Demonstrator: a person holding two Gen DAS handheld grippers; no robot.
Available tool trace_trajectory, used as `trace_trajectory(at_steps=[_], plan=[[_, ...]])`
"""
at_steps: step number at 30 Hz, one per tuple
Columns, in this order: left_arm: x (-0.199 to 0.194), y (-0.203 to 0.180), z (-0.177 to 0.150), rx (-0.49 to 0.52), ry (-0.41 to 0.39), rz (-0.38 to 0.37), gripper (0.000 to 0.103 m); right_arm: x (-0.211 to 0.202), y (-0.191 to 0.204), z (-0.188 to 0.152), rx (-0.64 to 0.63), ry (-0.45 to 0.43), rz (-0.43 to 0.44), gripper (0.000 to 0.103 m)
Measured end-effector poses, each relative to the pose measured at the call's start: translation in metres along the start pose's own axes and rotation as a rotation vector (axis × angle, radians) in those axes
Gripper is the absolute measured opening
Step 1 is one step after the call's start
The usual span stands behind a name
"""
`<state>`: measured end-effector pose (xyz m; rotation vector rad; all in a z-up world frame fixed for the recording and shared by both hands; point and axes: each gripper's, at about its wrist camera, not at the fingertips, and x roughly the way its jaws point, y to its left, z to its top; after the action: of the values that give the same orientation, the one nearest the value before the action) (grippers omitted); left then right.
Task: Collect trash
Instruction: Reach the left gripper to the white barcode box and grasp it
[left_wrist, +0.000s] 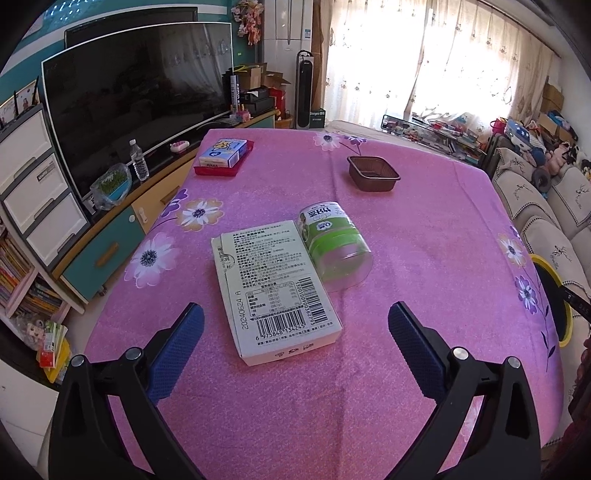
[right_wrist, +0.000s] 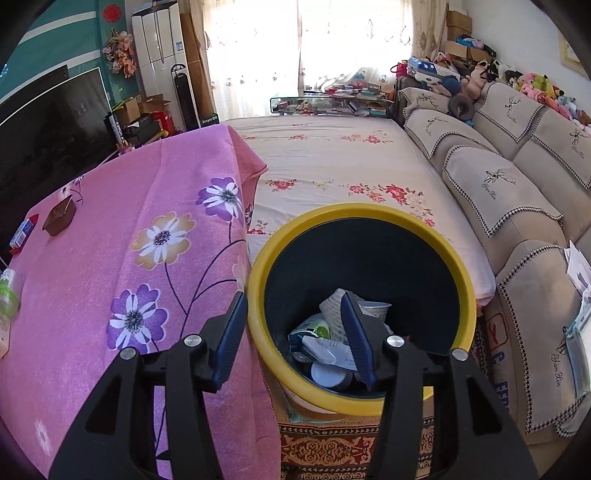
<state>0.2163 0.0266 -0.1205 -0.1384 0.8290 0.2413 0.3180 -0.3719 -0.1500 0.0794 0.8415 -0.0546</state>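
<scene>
Left wrist view: left gripper (left_wrist: 295, 328) is hovering over the bench (left_wrist: 424, 266) with jaws spread wide, gripping nothing. A white carton (left_wrist: 275, 288) is lying flat, barcode side up, between and just ahead of the fingers. A green-labelled plastic jar (left_wrist: 334, 243) is lying on its side, touching the carton's far right edge. Farther back, a brown plastic tray (left_wrist: 373, 172) is sitting right of centre, and a blue-and-white box (left_wrist: 222, 152) is resting in a red tray (left_wrist: 207, 170) at the far left corner. The yellow bin rim (left_wrist: 567, 325) is showing past the right bench edge. Right wrist view: right gripper (right_wrist: 293, 328) is hanging over the yellow-rimmed trash bin (right_wrist: 436, 240), jaws apart, holding nothing; the left finger is over the bench edge, the right finger over the bin opening. Trash (right_wrist: 325, 343) is sitting at the bin bottom: a white cup, netting, wrappers. The bin is standing just beside the bench, in front of a bed (right_wrist: 332, 162).
</scene>
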Motion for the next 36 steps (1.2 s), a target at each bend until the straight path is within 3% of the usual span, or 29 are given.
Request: trace_trajectory(at_steps=[6,29,36], plan=[[0.018,0.006,0.0,-0.028,0.012,0.043,0.098,-0.001,0.011,0.0,-0.015,0.003,0.014,0.05],[0.065,0.011,-0.001,-0.039,0.066,0.034,0.098,0.01,0.026,0.001,-0.04,0.03,0.042,0.05],[0.068,0.013,-0.003,-0.028,0.067,0.013,0.09,0.011,0.033,-0.001,-0.058,0.04,0.051,0.05]])
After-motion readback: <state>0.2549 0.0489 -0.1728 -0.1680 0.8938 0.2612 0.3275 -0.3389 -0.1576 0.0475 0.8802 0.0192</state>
